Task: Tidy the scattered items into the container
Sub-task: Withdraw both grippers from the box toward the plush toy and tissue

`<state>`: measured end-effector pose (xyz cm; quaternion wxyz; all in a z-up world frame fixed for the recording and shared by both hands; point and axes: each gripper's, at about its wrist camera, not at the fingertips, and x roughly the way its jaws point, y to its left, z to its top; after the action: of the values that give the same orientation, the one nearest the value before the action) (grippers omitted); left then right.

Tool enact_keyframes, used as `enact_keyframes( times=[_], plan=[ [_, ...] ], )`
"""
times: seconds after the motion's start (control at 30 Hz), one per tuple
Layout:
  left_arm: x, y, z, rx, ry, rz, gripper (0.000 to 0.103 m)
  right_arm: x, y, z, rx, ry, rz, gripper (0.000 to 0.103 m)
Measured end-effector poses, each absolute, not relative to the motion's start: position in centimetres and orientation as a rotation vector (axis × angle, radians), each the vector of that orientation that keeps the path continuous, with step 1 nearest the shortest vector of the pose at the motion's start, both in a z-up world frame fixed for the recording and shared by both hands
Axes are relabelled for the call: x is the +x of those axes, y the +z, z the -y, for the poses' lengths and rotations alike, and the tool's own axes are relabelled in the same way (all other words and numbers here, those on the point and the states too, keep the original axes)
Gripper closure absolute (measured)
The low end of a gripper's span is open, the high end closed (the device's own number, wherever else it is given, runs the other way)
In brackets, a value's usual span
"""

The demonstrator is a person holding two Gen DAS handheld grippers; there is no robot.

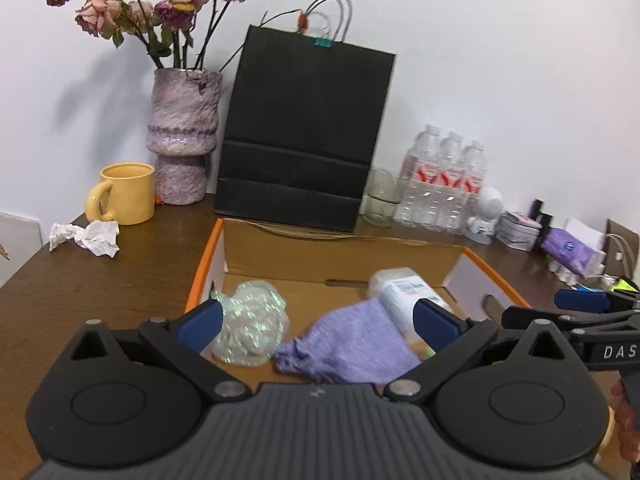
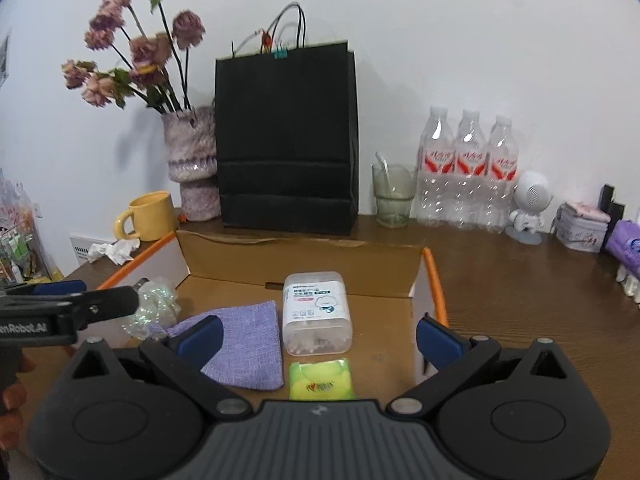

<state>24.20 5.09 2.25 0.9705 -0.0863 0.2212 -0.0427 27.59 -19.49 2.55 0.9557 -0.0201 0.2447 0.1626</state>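
An open cardboard box with orange edges (image 1: 206,264) (image 2: 434,280) lies on the wooden table. Inside it lie an iridescent crinkled wrapper (image 1: 252,328) (image 2: 154,308), a purple cloth pouch (image 1: 352,344) (image 2: 240,344), a clear cotton-swab box (image 1: 400,296) (image 2: 316,314) and a green packet (image 2: 322,380). My left gripper (image 1: 318,322) is open and empty above the box's left part. My right gripper (image 2: 320,336) is open and empty above the box's middle. Each gripper shows at the edge of the other's view, the right one (image 1: 580,308) and the left one (image 2: 80,300).
A crumpled white tissue (image 1: 86,236) (image 2: 114,250) lies on the table left of the box, by a yellow mug (image 1: 124,194) (image 2: 150,216). Behind stand a vase of dried roses (image 1: 182,136), a black paper bag (image 1: 304,132), a glass (image 2: 392,196), water bottles (image 2: 468,168) and small items at the right.
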Motion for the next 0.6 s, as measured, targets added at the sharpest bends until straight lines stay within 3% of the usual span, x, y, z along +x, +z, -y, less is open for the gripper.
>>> enact_keyframes(
  times=[0.6],
  plan=[
    [16.7,-2.2,-2.9,-0.089,-0.153,-0.618,0.000,20.3,-2.9,27.1,-0.083,0.232,-0.621,0.000]
  ],
)
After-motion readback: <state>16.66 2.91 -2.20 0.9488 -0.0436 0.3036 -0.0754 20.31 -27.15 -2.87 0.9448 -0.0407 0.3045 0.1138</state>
